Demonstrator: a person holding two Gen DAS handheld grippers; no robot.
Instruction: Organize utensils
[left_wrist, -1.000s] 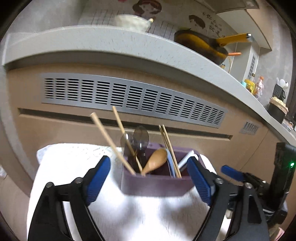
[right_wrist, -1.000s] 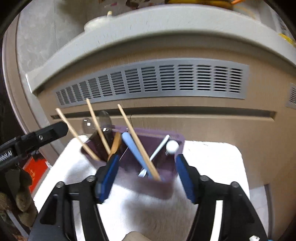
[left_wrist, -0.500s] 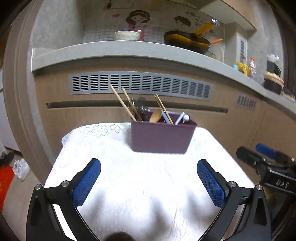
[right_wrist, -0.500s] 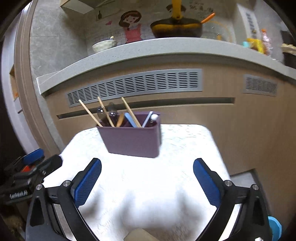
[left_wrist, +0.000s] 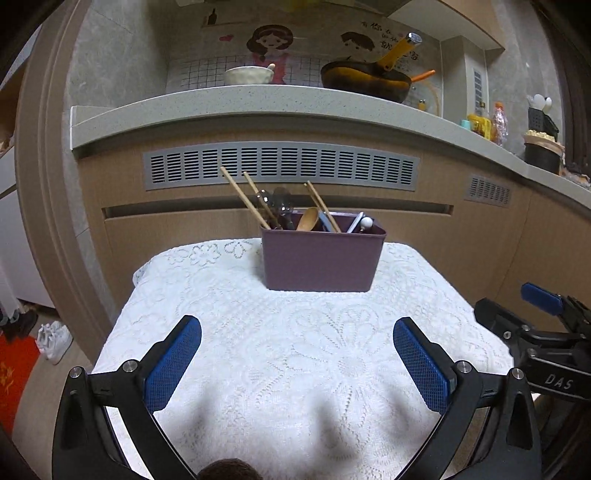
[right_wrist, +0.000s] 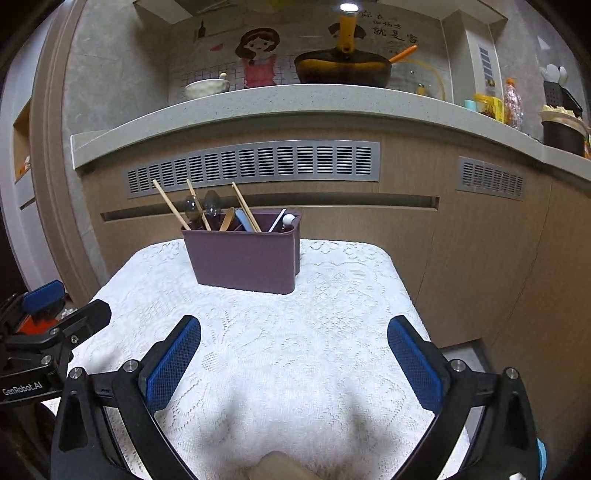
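Note:
A purple utensil holder (left_wrist: 320, 258) stands at the far side of a small table with a white lace cloth (left_wrist: 288, 350). It also shows in the right wrist view (right_wrist: 243, 258). It holds wooden chopsticks (left_wrist: 243, 197), metal spoons (left_wrist: 281, 201), a wooden spoon (left_wrist: 308, 218) and a blue-handled utensil (right_wrist: 243, 219). My left gripper (left_wrist: 297, 354) is open and empty, over the near part of the cloth. My right gripper (right_wrist: 293, 354) is open and empty, also well back from the holder.
A kitchen cabinet with a grey vent (left_wrist: 280, 166) rises just behind the table. The counter (left_wrist: 258, 101) above carries a bowl (left_wrist: 248, 75), a dark pan (left_wrist: 364, 79) and bottles. Shoes (left_wrist: 55, 341) lie on the floor at left.
Both grippers have pulled back from the holder and opened wider. The holder, close between the fingers a second ago, now stands far ahead on the cloth.

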